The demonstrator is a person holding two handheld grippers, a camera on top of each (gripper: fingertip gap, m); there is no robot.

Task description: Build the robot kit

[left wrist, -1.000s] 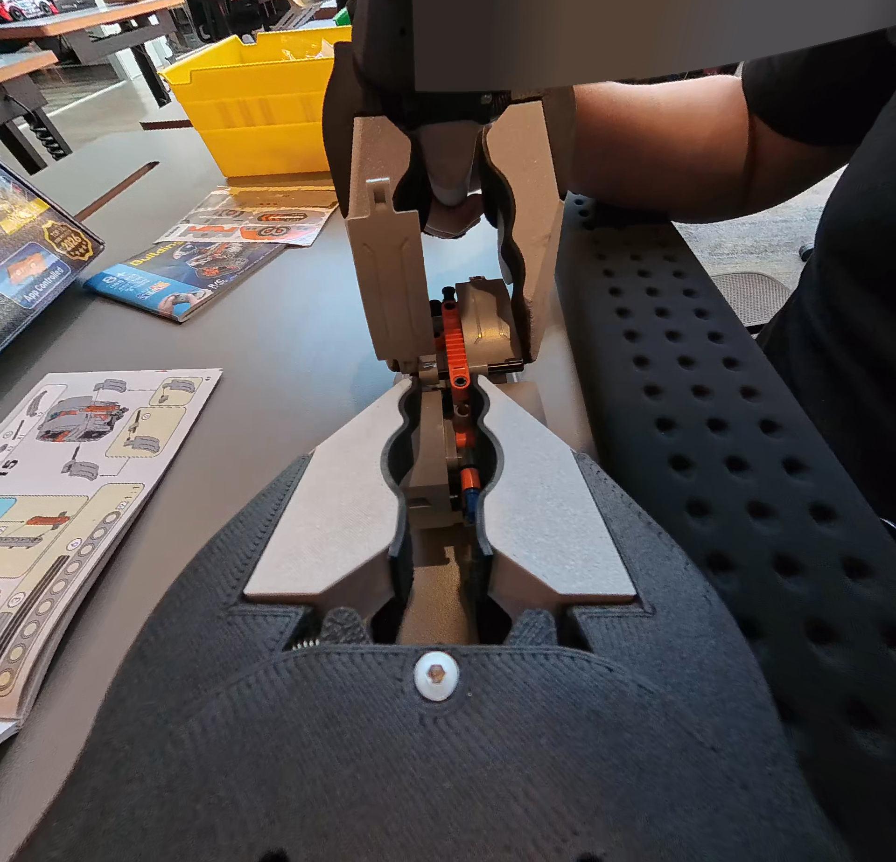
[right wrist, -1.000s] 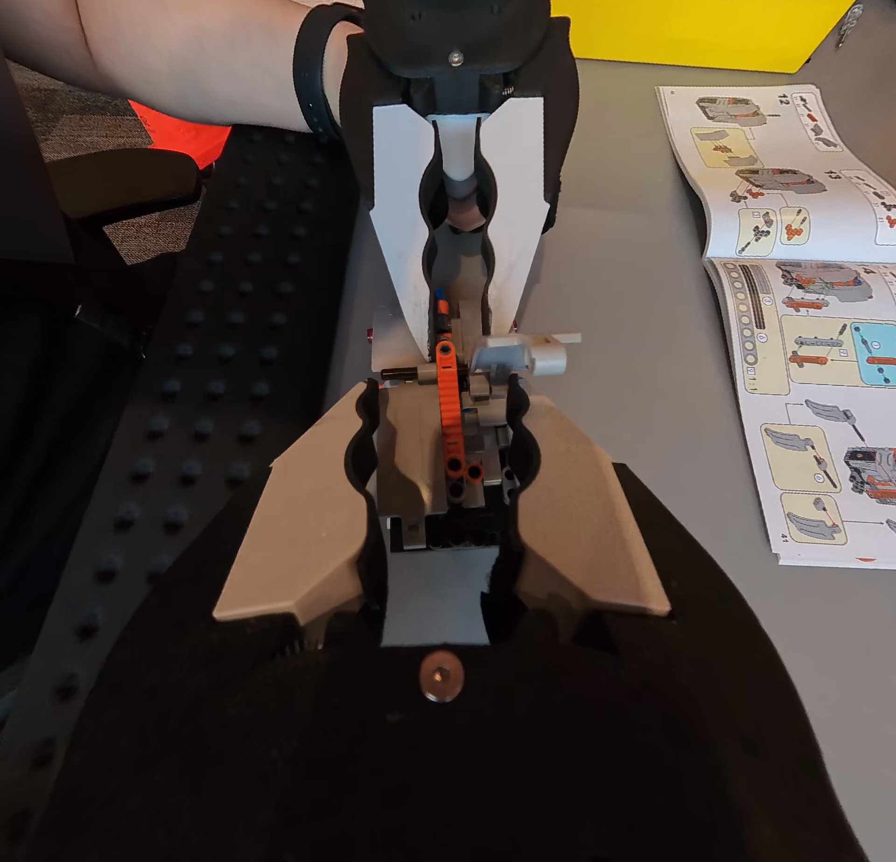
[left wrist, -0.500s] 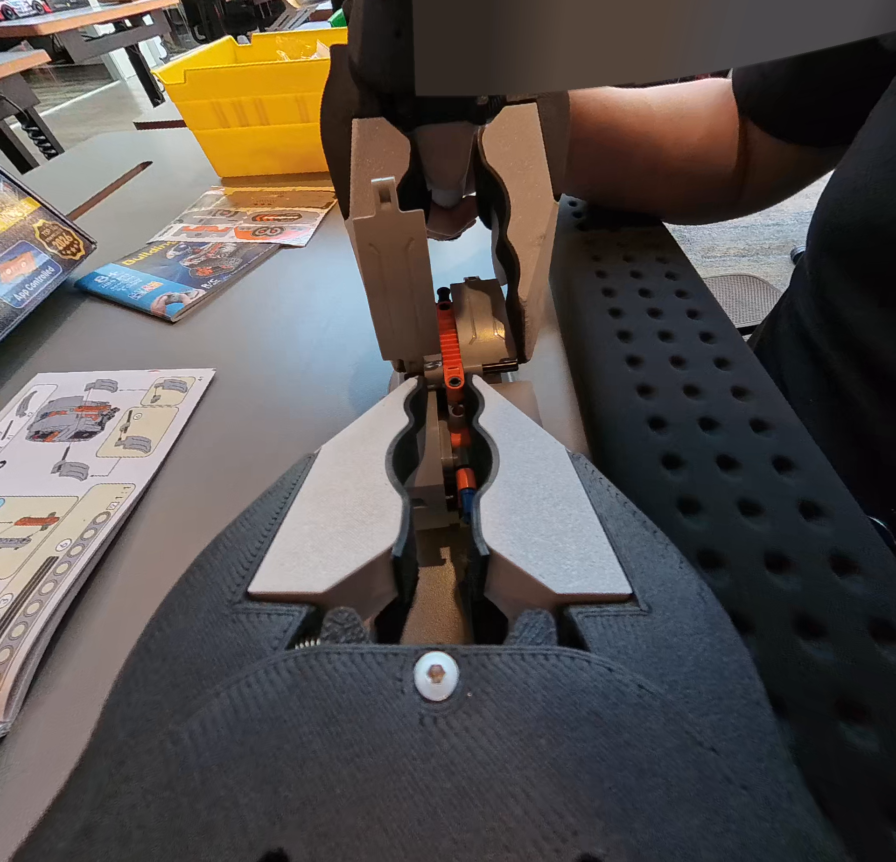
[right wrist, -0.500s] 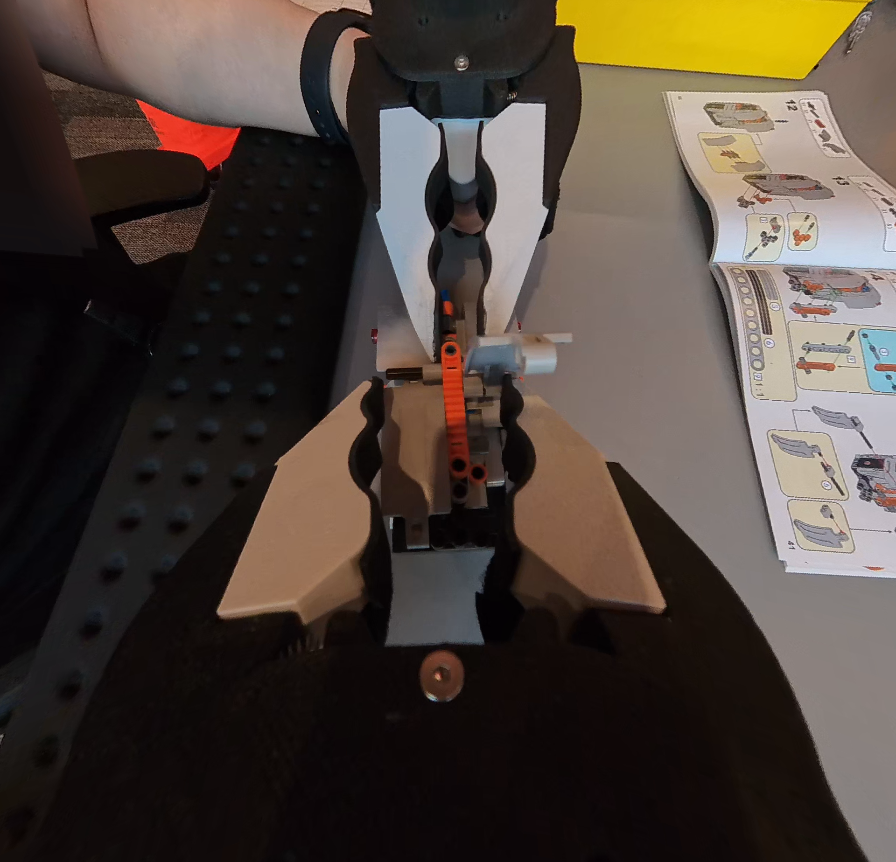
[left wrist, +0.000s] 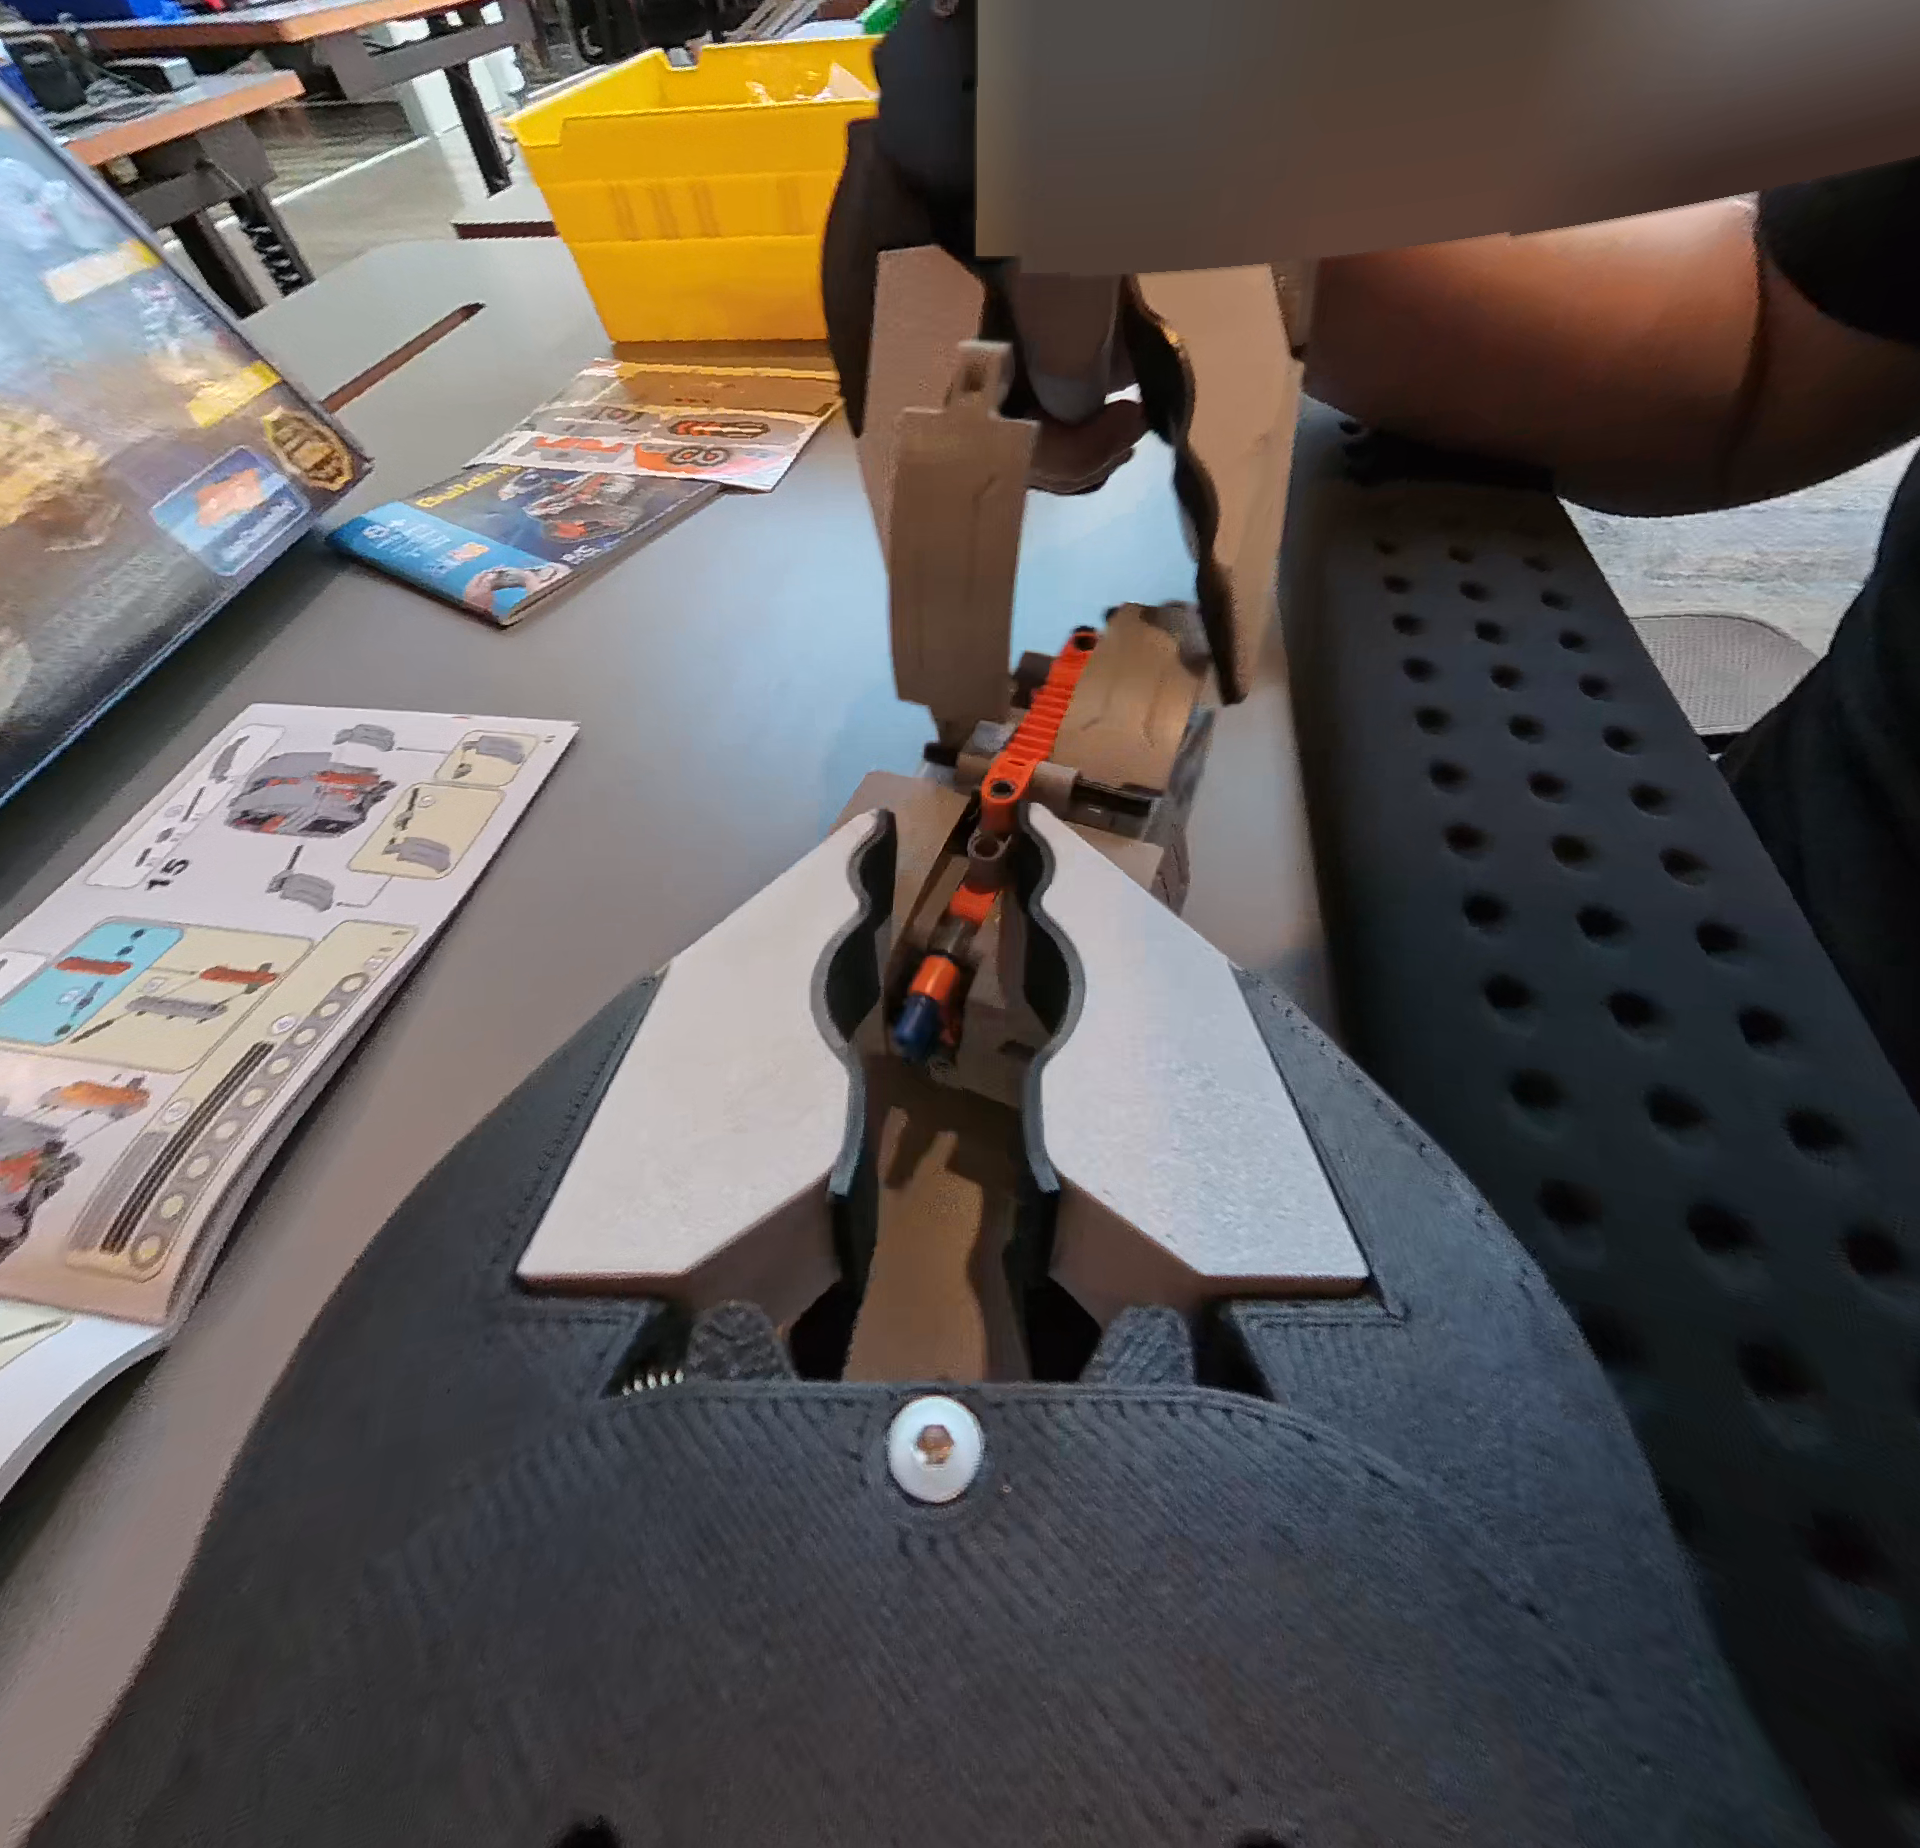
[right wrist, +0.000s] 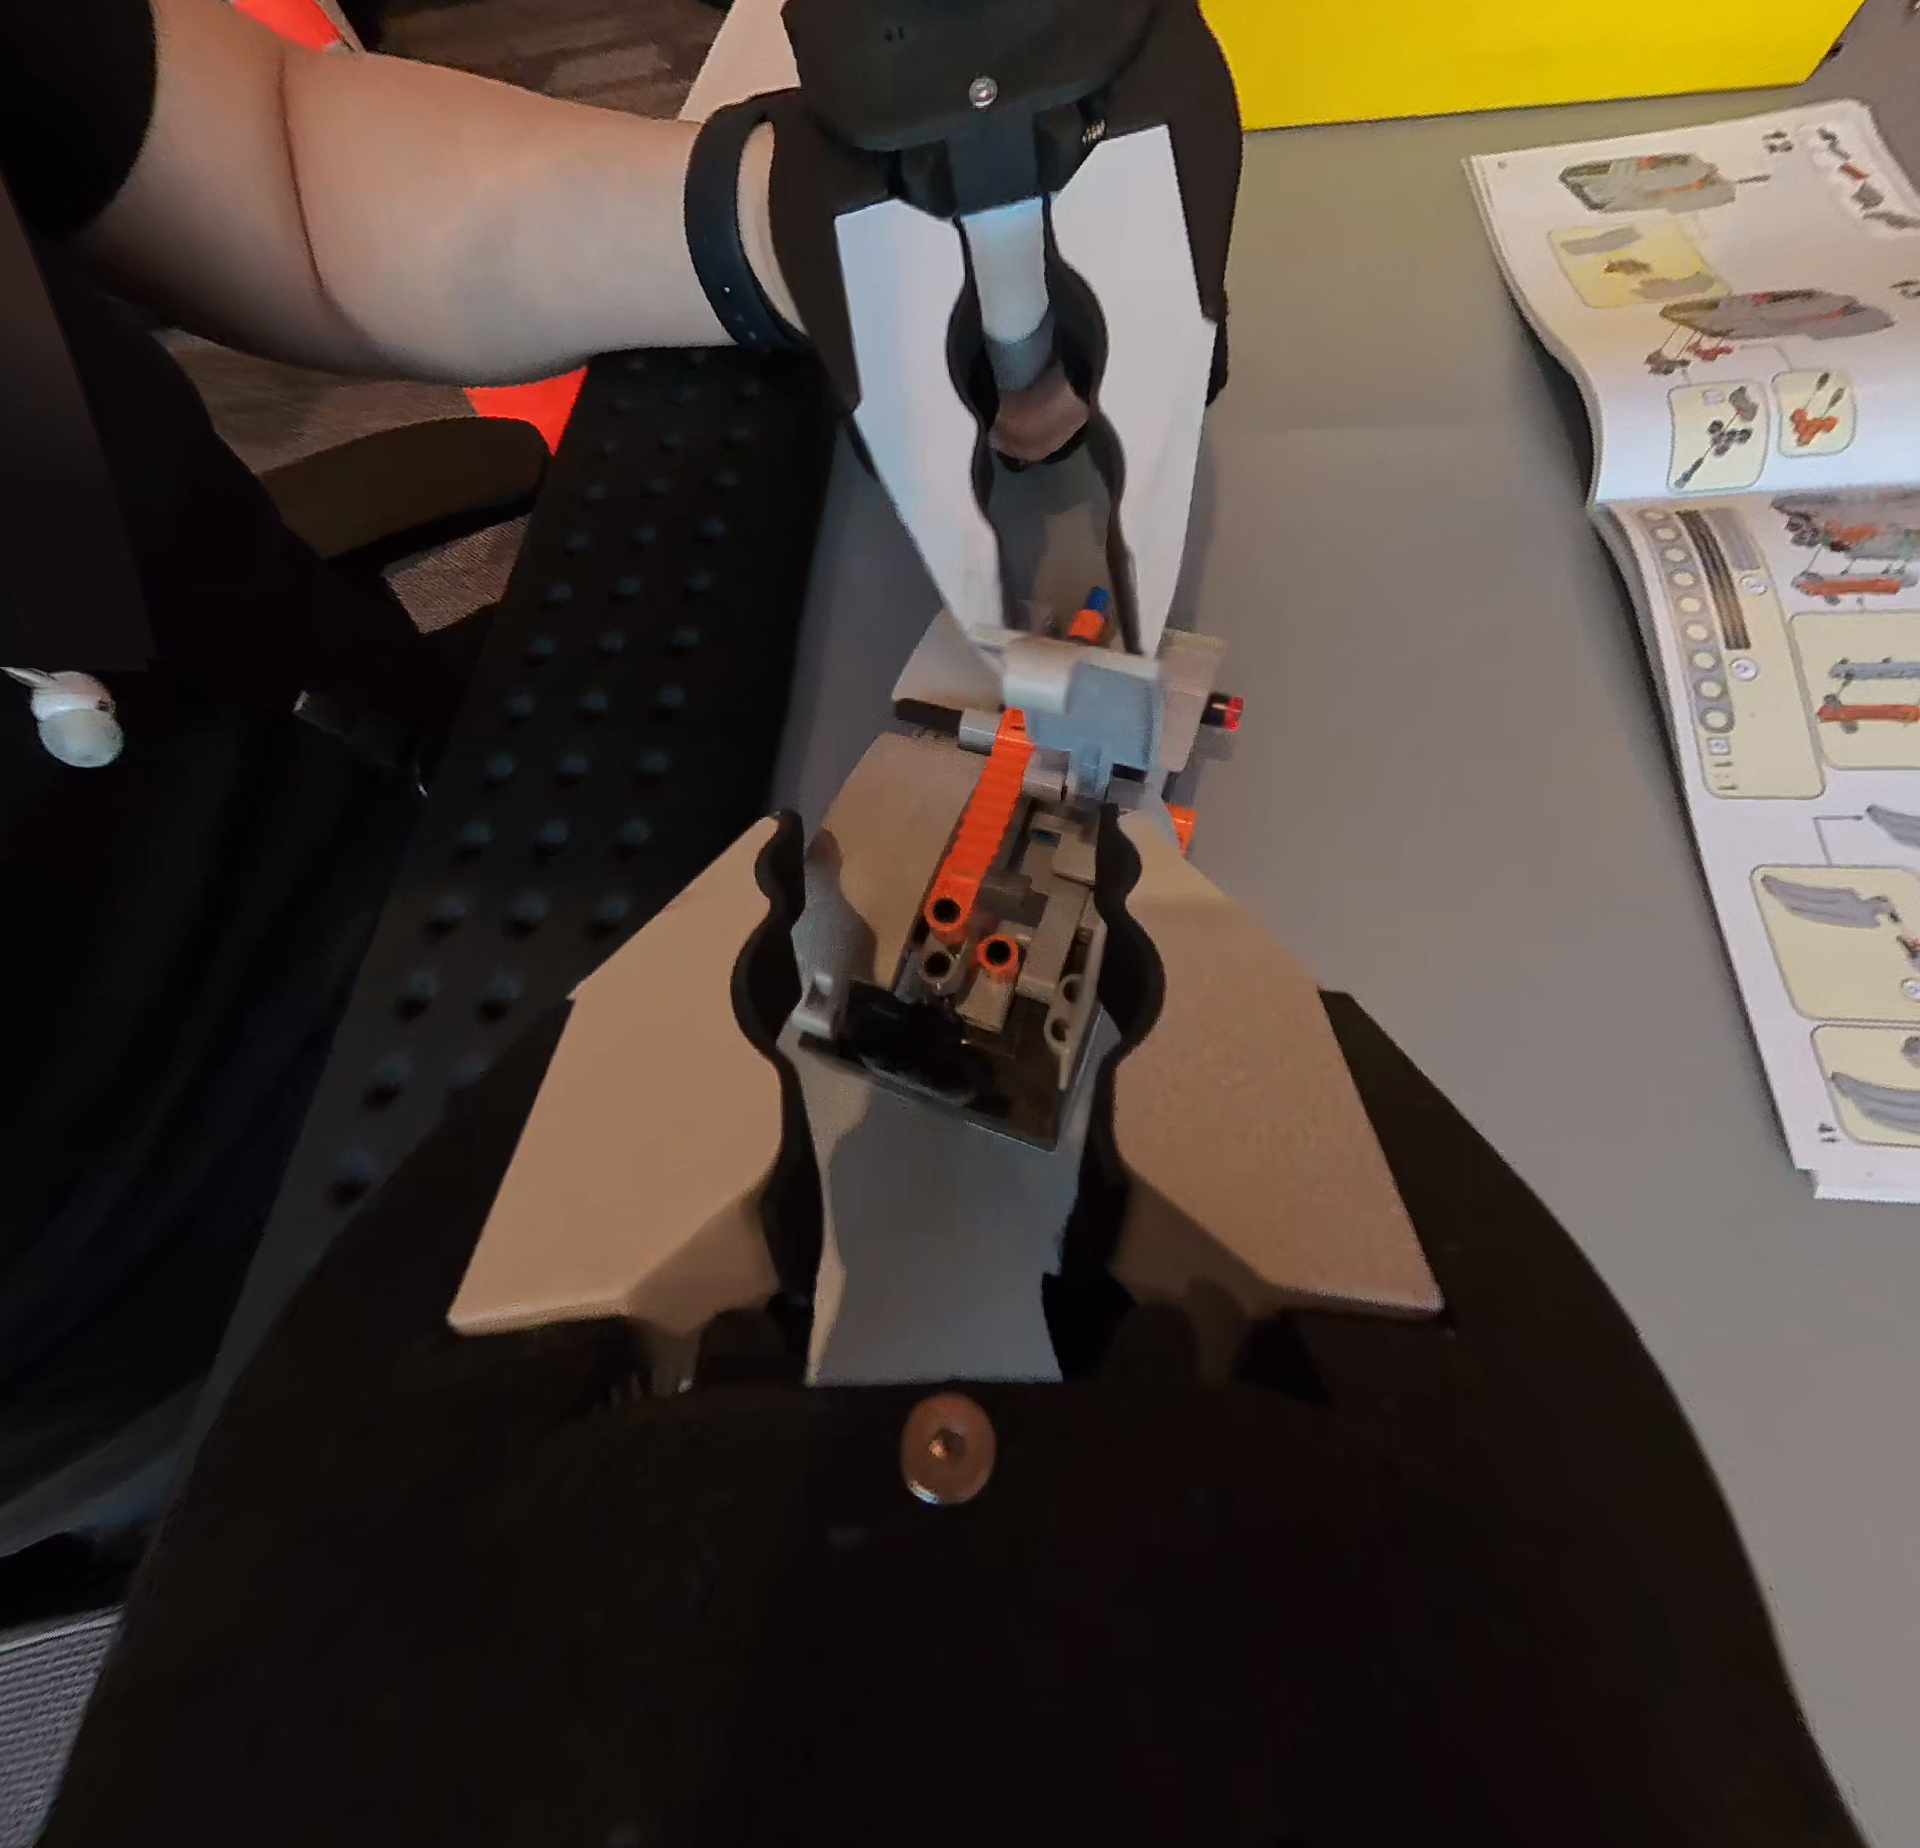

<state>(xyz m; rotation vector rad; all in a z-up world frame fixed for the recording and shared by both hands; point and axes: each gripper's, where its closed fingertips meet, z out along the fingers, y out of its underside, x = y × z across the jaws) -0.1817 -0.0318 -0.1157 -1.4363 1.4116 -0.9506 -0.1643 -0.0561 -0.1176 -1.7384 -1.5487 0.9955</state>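
While both grippers clamp it, we see grey brick model [right wrist: 1023, 915] with orange beam [left wrist: 1039, 718] above grey table [left wrist: 665, 718]. Left gripper [left wrist: 956, 925] closed on model's near end, right gripper [right wrist: 951, 977] closed on opposite end. Open instruction booklet [left wrist: 249, 925] left of model; yellow bin [left wrist: 696, 198] beyond.

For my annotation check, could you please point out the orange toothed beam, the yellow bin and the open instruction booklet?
orange toothed beam [left wrist: 1042, 709]: left wrist view, mid-length.
yellow bin [left wrist: 707, 209]: left wrist view, front wall.
open instruction booklet [right wrist: 1766, 593]: right wrist view, near page.
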